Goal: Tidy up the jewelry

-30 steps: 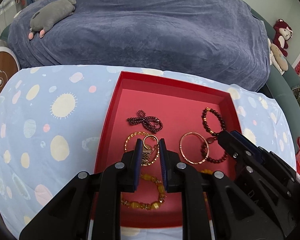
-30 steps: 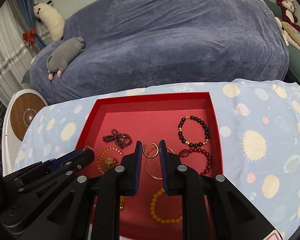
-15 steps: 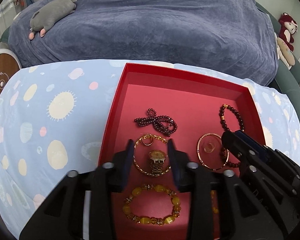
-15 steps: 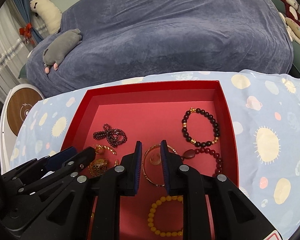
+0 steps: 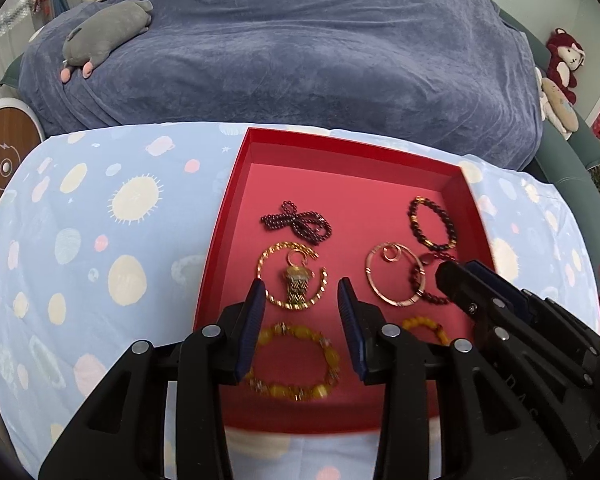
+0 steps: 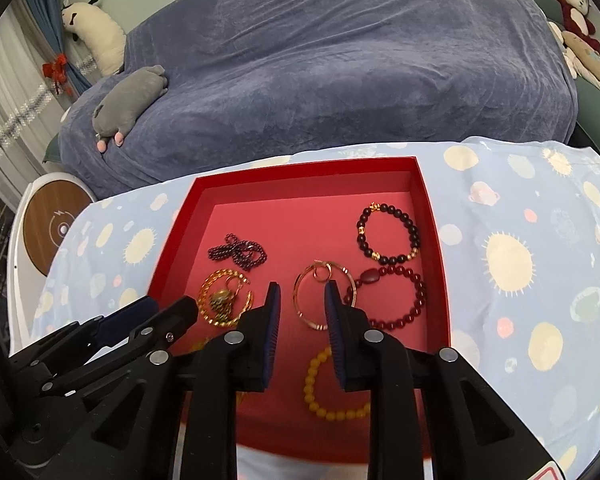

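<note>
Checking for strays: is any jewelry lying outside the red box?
No, every piece lies inside the red box; the tablecloth holds none.

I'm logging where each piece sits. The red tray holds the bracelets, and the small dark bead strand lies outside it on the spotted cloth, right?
Not quite. The dark bead strand lies inside the red tray, near its far left corner, as the left wrist view shows. The bracelets are in the tray, as you said.

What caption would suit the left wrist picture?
Left gripper open over a gold bangle in the red tray of bracelets.
</note>
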Demonstrator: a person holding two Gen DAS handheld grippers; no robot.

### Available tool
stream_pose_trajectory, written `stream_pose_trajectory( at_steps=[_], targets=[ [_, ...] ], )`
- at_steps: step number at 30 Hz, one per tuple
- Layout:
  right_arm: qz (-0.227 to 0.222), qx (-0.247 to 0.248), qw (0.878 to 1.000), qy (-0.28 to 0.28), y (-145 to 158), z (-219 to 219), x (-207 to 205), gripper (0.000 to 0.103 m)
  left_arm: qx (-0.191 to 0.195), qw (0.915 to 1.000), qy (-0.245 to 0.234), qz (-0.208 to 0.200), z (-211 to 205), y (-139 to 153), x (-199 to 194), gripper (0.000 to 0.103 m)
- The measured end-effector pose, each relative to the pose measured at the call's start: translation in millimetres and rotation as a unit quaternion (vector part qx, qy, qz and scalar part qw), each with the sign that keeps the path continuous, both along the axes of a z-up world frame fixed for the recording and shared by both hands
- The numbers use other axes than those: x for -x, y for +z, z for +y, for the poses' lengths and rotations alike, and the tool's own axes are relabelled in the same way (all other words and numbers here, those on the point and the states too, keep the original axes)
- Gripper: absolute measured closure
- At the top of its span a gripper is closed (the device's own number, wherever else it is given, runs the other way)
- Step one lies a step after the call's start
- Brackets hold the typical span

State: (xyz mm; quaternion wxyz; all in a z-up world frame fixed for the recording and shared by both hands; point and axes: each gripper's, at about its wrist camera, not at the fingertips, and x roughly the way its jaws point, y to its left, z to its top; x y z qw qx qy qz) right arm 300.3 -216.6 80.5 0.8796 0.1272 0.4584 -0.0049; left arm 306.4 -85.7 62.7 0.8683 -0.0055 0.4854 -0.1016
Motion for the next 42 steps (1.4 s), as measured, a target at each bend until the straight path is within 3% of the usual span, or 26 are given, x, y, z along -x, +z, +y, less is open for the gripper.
stream_pose_trajectory(
  at_steps=[7,20,23,26,32,37,42],
  targets=[
    [-0.008,0.006,1.0,-0.004,20,4,40,0.078,-0.011,0.9997,-0.01,-0.018,0,22,40,0.066],
    [-0.015,0.039,0.999,-0.009,39,25,108,0.078,-0.01,0.9998,0.003,-0.016,21,31,109,0.066],
    [-0.015,0.046,0.999,-0.01,41,29,121,0.077,-0.011,0.9998,0.008,-0.017,26,32,119,0.056],
    [-0.013,0.048,0.999,-0.018,42,31,131,0.075,-0.015,0.9996,0.013,-0.022,28,34,130,0.055],
    [-0.011,0.058,0.998,-0.029,41,30,150,0.066,-0.024,0.9993,0.023,-0.018,34,33,144,0.04],
    [-0.015,0.059,0.997,-0.049,40,23,161,0.044,-0.027,0.9986,0.042,-0.016,43,32,152,0.028],
    [-0.021,0.071,0.996,-0.055,41,20,169,0.038,-0.036,0.9983,0.041,-0.021,44,32,159,0.023]
  ],
)
